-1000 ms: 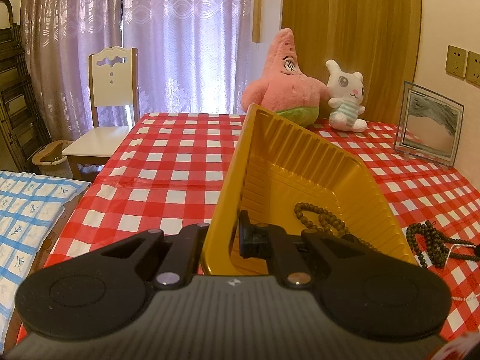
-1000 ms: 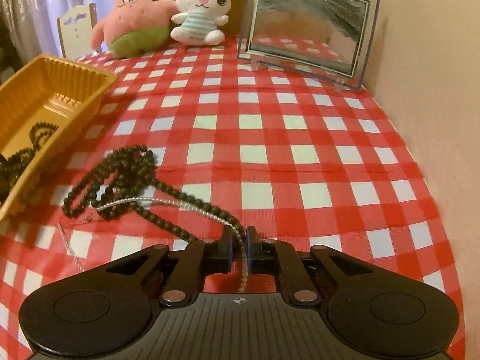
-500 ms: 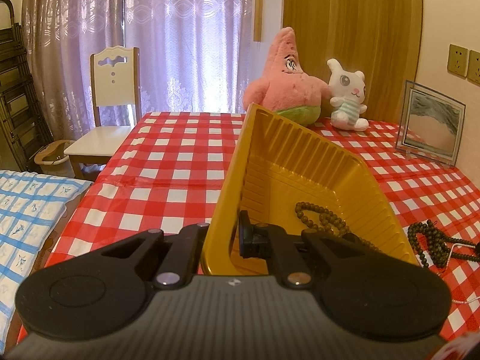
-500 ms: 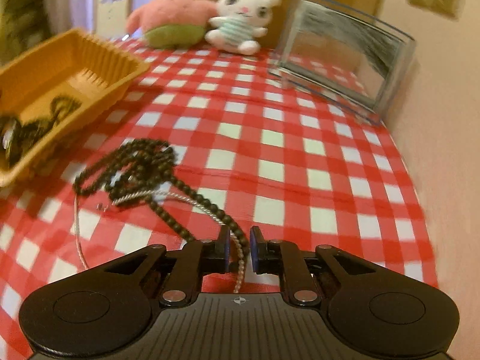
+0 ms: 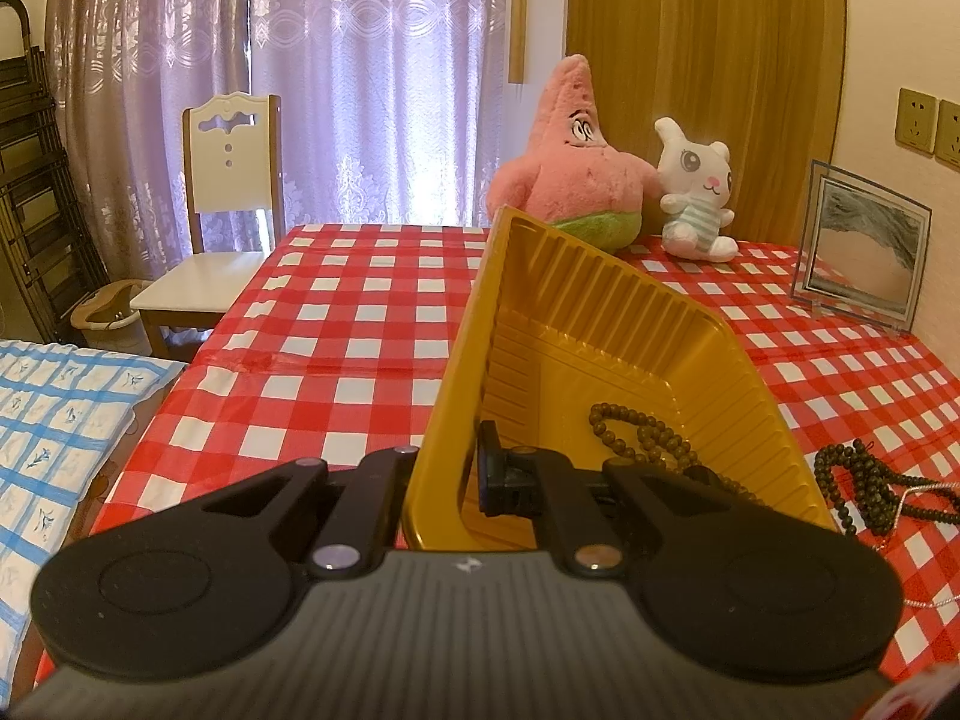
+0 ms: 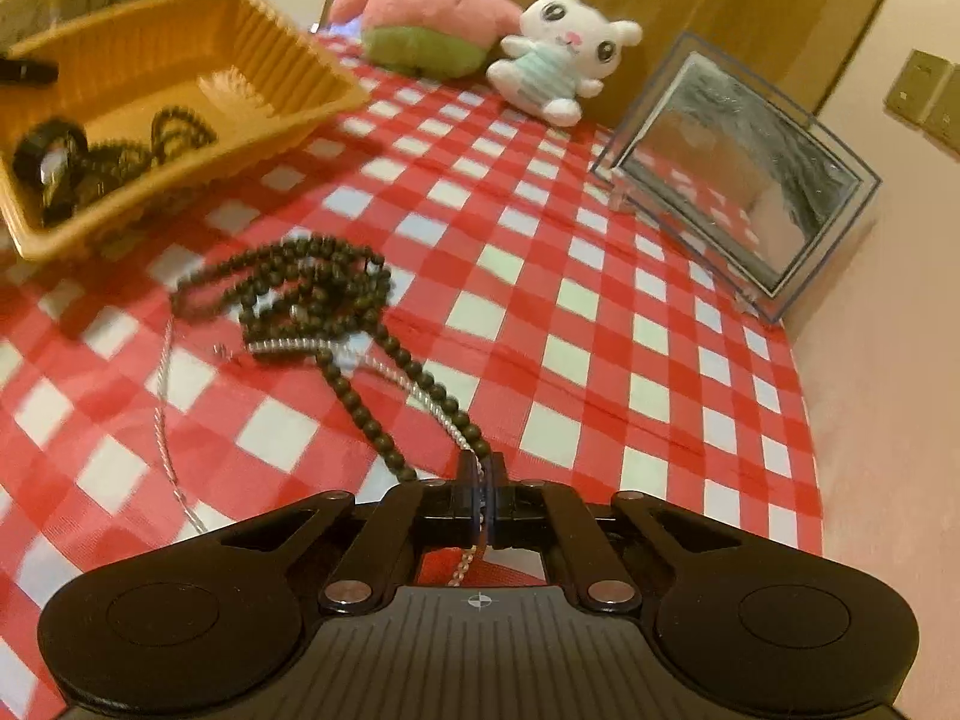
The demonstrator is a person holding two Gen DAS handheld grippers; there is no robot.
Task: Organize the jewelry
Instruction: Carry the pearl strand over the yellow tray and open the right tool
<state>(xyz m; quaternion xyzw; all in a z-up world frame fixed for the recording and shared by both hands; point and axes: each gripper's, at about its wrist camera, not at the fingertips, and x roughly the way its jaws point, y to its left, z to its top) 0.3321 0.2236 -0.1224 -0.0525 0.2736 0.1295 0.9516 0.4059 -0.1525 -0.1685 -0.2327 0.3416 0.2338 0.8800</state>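
Observation:
My left gripper [image 5: 447,480] is shut on the near left wall of a yellow plastic tray [image 5: 606,324], which holds a brown bead strand [image 5: 636,435]. The tray also shows in the right wrist view [image 6: 150,48] with dark bracelets [image 6: 66,165] inside. My right gripper [image 6: 480,477] is shut on a dark bead necklace [image 6: 312,288] and a white pearl strand [image 6: 432,405], lifting their near ends off the checked cloth. The rest of the necklace lies bunched on the table; it also shows in the left wrist view [image 5: 864,480]. A thin silver chain [image 6: 165,420] lies at its left.
A red-and-white checked tablecloth [image 6: 540,276] covers the table. A pink star plush [image 5: 570,168], a white bunny plush [image 5: 696,198] and a glass picture frame [image 6: 738,180] stand at the far side. A chair [image 5: 228,228] stands beyond the table's left edge.
My right gripper has risen and moved back with the bead necklace and pearl strand, pulling them taut and dragging the bunch. The left gripper and tray have barely moved.

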